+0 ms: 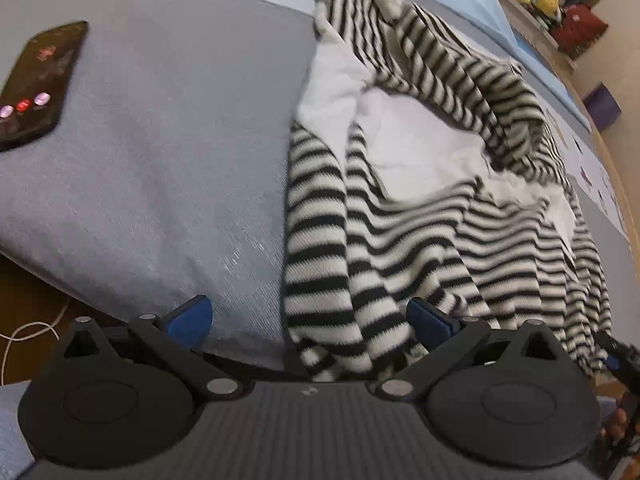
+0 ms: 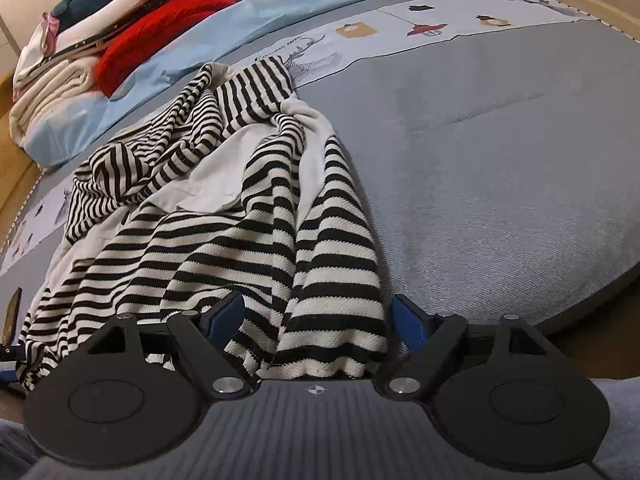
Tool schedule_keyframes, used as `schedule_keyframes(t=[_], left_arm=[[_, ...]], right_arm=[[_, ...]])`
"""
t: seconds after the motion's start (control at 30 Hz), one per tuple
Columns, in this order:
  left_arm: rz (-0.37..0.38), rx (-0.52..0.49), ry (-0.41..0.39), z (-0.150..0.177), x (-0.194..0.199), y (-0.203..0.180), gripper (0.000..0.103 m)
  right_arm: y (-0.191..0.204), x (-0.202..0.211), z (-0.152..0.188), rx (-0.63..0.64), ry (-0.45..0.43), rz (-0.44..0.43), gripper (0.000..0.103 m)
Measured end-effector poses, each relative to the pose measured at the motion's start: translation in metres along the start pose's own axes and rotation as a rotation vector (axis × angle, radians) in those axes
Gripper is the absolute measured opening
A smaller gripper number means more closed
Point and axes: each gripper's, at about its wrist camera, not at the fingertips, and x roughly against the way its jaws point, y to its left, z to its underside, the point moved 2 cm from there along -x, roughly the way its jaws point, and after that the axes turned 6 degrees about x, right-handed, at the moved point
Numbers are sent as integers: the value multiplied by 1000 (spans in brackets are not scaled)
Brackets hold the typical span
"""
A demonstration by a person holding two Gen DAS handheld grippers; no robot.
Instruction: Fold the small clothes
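Standing wide apart, the blue pads of the left gripper (image 1: 308, 320) straddle the near hem of the one striped garment (image 1: 420, 208), pressing nothing. The right gripper (image 2: 316, 316) likewise has its jaws spread, with a striped fold lying loose between them, untouched by either pad. The garment sprawls rumpled across the grey bed cover (image 2: 500, 160), white lining showing. One phone (image 1: 36, 84) lies left of it. Beyond, one pile of folded clothes (image 2: 88, 44) sits at the bed's far edge.
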Motion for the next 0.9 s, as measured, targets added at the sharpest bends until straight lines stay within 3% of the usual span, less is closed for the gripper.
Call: schedule_keyframes(t=[0.17, 0.23, 0.3, 0.33, 0.37, 0.4, 0.43, 0.57, 0.7, 0.9], left_arm=[[116, -24, 99, 12, -6, -7, 103], [94, -72, 85, 16, -6, -14, 103], [56, -119, 64, 19, -8, -17, 89], [55, -135, 71, 19, -9, -19, 62], [64, -153, 94, 20, -9, -20, 36], [73, -171, 95, 21, -8, -21, 28], [77, -191, 86, 21, -4, -23, 24], [116, -221, 29, 24, 12, -28, 19], [183, -175, -26, 33, 37, -21, 18], [258, -134, -61, 79, 84, -9, 18]], right_arm=[[6, -1, 2, 36, 8, -7, 85], [6, -1, 3, 48, 10, -12, 85], [7, -1, 4, 60, 13, -16, 82], [8, 0, 4, 70, 15, -17, 64], [8, 1, 4, 77, 17, -24, 27], [8, 2, 4, 79, 26, -33, 14], [7, 3, 4, 65, 37, -52, 13], [8, 15, 5, 77, -5, -65, 10], [-3, 40, 5, -3, -42, -96, 8], [-10, 111, 22, -40, -77, -170, 6]])
